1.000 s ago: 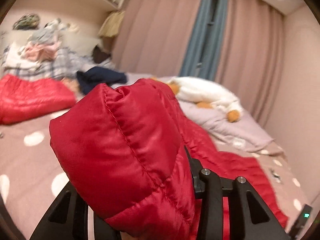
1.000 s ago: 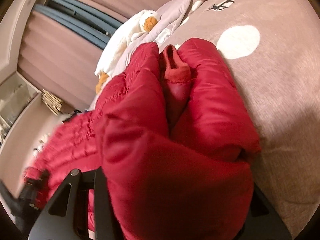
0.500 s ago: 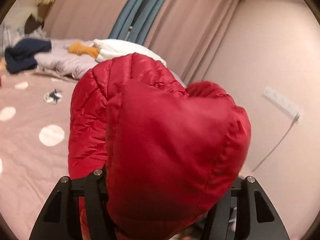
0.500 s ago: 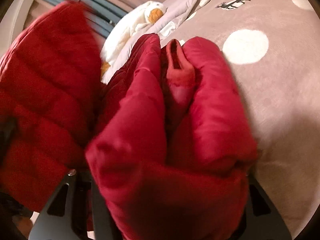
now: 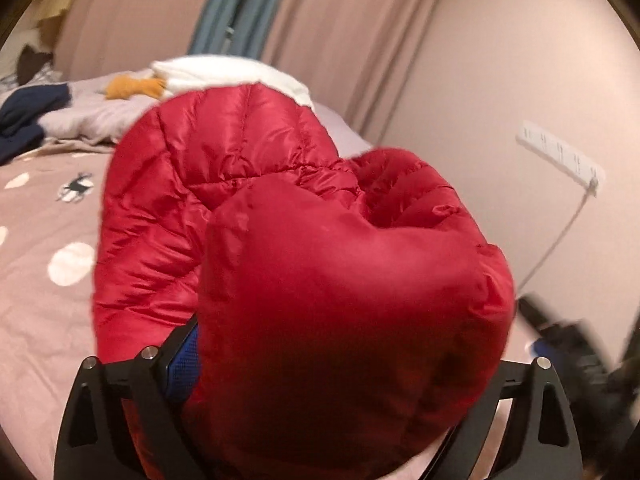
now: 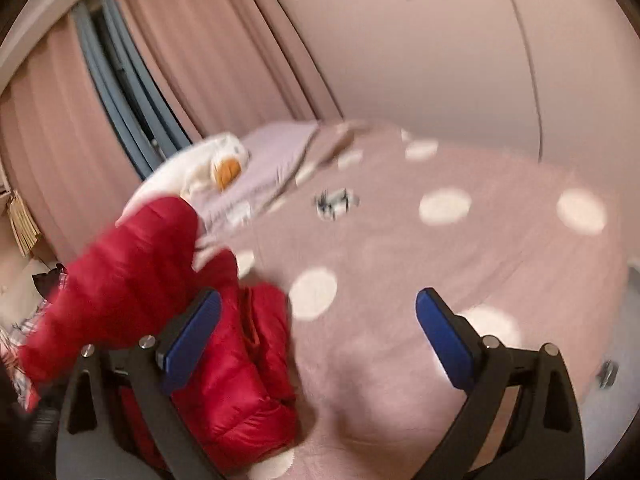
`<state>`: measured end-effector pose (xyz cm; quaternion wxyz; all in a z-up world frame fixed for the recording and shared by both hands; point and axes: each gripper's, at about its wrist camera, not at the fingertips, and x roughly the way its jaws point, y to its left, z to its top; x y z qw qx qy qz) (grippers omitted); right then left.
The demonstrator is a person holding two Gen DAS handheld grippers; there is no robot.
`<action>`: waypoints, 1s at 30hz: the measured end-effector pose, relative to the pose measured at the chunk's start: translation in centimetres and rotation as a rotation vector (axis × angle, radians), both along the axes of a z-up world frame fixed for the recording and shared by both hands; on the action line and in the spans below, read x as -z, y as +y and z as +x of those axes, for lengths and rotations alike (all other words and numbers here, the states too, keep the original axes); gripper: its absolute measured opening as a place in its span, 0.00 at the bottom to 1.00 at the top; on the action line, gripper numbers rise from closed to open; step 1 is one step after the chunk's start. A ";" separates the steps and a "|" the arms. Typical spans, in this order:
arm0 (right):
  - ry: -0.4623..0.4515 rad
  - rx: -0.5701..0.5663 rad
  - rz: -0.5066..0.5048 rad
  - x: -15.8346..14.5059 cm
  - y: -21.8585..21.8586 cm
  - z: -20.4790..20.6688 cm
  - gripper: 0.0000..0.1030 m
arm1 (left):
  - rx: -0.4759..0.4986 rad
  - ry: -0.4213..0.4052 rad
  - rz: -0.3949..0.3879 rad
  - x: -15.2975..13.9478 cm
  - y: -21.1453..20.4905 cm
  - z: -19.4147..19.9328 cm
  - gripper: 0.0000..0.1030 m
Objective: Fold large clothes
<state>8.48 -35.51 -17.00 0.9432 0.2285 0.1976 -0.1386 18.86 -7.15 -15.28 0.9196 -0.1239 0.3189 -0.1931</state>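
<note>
A white plush toy (image 6: 208,162) lies on the spotted bedspread (image 6: 460,264) near pink curtains (image 5: 152,12)

Pink dotted bed (image 6: 500,264): red jacket (image 6: 248,376), lilac pillow (image 6: 276,152), white plush (image 6: 208,160).

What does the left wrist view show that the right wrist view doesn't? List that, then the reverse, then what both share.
Left wrist only: a navy garment, and the red puffer jacket bulging between the left gripper, whose jaws have just been opening. Right wrist only: the right gripper, also just opened, jaws wide with nothing between them. Both: the jacket, the dotted bed cover, the white plush toy, curtains, and the wall power strip.
</note>
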 end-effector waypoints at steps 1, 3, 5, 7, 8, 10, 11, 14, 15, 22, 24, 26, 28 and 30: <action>-0.006 -0.003 -0.044 -0.8 0.4 -0.7 0.96 | 0.016 0.037 0.019 0.8 -0.8 0.8 0.89; 0.001 0.003 -0.112 -1.9 0.9 -1.5 0.95 | 0.034 0.065 0.058 2.1 -2.3 1.3 0.89; 0.007 0.022 -0.148 -2.5 0.7 -2.3 0.96 | 0.073 0.052 0.110 3.2 -3.9 1.5 0.89; 0.006 0.024 -0.147 -2.6 0.2 -2.9 0.96 | 0.084 0.036 0.211 4.0 -5.8 1.4 0.89; 0.003 0.020 -0.143 -2.7 0.0 -3.0 0.96 | 0.081 0.031 0.232 4.1 -6.2 1.3 0.89; -0.007 0.014 -0.142 -3.0 -0.1 -3.1 0.96 | 0.082 0.018 0.263 4.3 -7.1 1.1 0.89; -0.006 0.014 -0.144 -3.1 -0.3 -3.4 0.96 | 0.086 0.014 0.262 4.4 -7.2 1.1 0.89; 0.008 0.018 -0.159 -3.2 -0.1 -3.5 0.96 | 0.089 0.015 0.232 4.8 -6.8 1.3 0.89; 0.012 0.019 -0.164 -3.2 0.0 -3.5 0.96 | 0.079 0.025 0.214 5.1 -6.2 1.8 0.89; -0.010 0.023 -0.153 -3.8 0.1 -4.6 0.98 | 0.065 -0.013 0.263 4.7 -6.7 1.1 0.90; 0.001 0.019 -0.148 -3.7 0.1 -4.7 0.99 | 0.071 0.005 0.226 4.1 -6.5 0.5 0.90; 0.033 0.011 -0.148 -3.6 0.2 -4.6 0.99 | 0.073 0.024 0.193 3.5 -6.1 -0.3 0.91; 0.030 0.013 -0.153 -3.8 0.2 -5.0 0.99 | 0.054 0.036 0.175 2.6 -5.5 -1.2 0.91; 0.024 0.019 -0.155 -4.0 0.2 -5.3 0.99 | 0.037 0.027 0.168 1.8 -4.9 -2.0 0.91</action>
